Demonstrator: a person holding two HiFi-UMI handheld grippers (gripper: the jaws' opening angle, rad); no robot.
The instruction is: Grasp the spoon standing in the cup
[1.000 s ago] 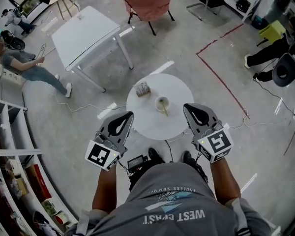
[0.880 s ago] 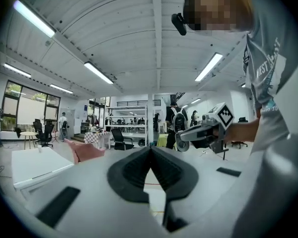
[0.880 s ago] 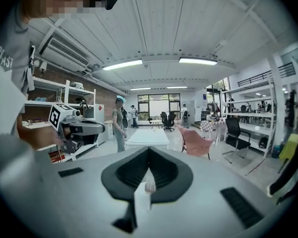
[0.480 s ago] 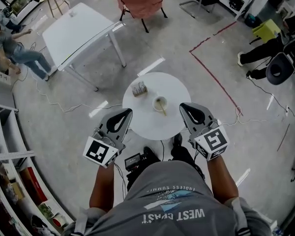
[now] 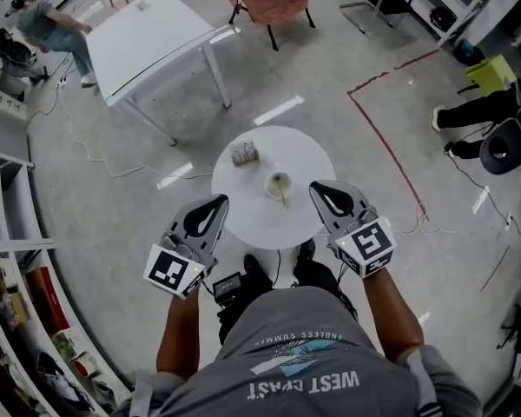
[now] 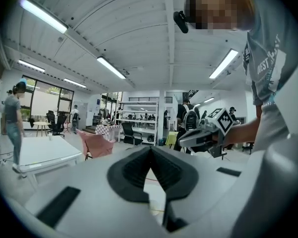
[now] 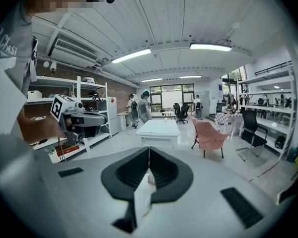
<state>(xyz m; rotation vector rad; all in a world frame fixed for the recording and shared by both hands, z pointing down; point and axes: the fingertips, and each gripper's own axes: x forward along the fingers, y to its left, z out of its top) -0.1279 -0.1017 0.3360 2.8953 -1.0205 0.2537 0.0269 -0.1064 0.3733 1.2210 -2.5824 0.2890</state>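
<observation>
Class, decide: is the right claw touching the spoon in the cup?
Apart. The head view shows bare table between the shut right claw and the spoon standing in the cup.

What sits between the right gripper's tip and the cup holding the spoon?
Nothing. In the head view, only a bare stretch of white tabletop separates the right gripper from the cup.

Open lab-like workspace: strip lights (image 7: 130, 55), storage shelving (image 7: 88, 102), white table (image 5: 152, 37), office chairs (image 7: 252, 129), red floor tape (image 5: 378, 129).
</observation>
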